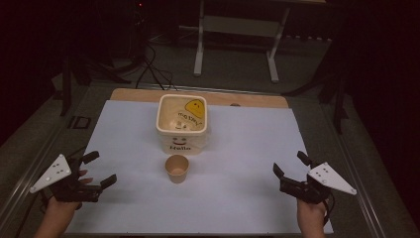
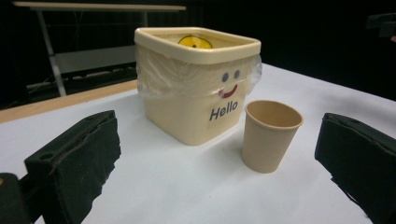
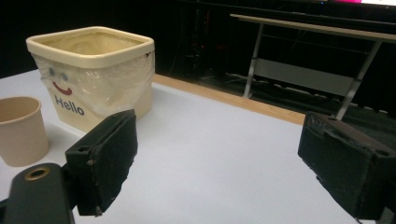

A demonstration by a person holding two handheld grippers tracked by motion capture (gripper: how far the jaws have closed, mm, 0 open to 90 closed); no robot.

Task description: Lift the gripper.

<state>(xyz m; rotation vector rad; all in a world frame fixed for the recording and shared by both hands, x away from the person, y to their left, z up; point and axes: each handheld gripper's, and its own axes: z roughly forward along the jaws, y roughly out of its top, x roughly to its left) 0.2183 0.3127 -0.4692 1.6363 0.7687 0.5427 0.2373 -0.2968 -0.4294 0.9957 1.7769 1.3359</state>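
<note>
- Worktop covered by a pale sheet, with a strip of bare wood showing along the far edge.
- Cream square bin near the middle of the far half, lined with clear plastic film folded over under the rim; printed smiling face and the word "Hello" on the side facing the person.
- Inside the bin, seen from the high view, a yellow round face print and some lettering on the liner or wall; cannot tell which.
- Tan paper cup upright and empty, just in front of the bin on the near side, close but apart from it.
- In the left tool view, cup to the right of the bin; in the right tool view, cup at the left edge, bin behind it.
- Left tool held low at the near left of the worktop, jaws spread wide, nothing between them; well apart from the cup.
- Right tool held at the near right, jaws likewise spread wide and empty, well apart from the cup.
- Grey three-cornered plate on top of each tool; a hand beneath the left one.
- Dark floor beyond the worktop, with a white-legged table frame and loose cables.
</note>
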